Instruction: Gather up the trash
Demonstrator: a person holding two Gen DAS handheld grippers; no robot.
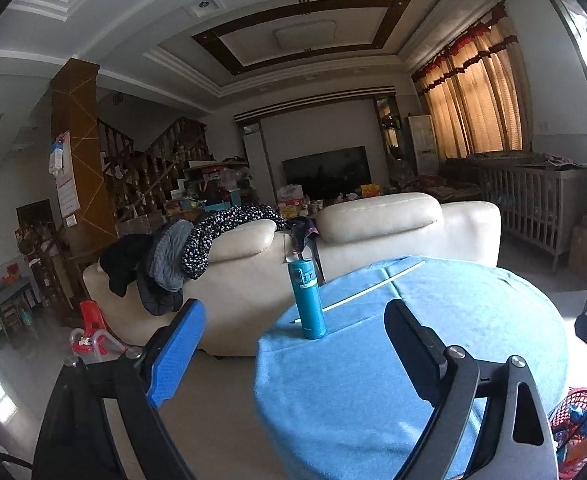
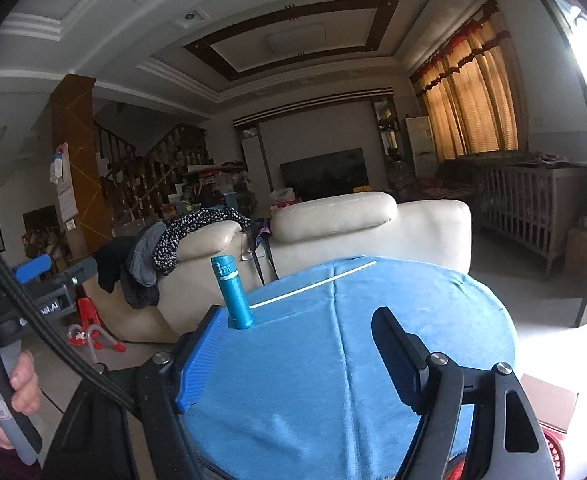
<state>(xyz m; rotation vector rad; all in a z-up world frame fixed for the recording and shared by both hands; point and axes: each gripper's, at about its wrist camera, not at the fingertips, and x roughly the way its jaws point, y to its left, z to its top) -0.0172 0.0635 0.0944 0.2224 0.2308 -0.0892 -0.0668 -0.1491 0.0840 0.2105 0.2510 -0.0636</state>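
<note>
A round table under a blue cloth (image 1: 433, 340) fills the foreground in both views (image 2: 373, 340). A teal bottle (image 1: 307, 300) stands upright at its far left edge and also shows in the right wrist view (image 2: 235, 294). A thin white stick (image 1: 373, 288) lies flat on the cloth behind the bottle, and it shows in the right wrist view (image 2: 313, 286) too. My left gripper (image 1: 293, 348) is open and empty, short of the bottle. My right gripper (image 2: 297, 352) is open and empty over the near cloth. A red mesh basket (image 1: 579, 420) with colourful scraps sits low at the right.
A cream sofa (image 1: 373, 236) draped with dark clothes stands just behind the table. A red child's toy (image 1: 91, 332) is on the floor at left. A wooden crib (image 1: 533, 200) is at the right. A person's hand holding the left gripper's handle (image 2: 5, 392) shows at the left.
</note>
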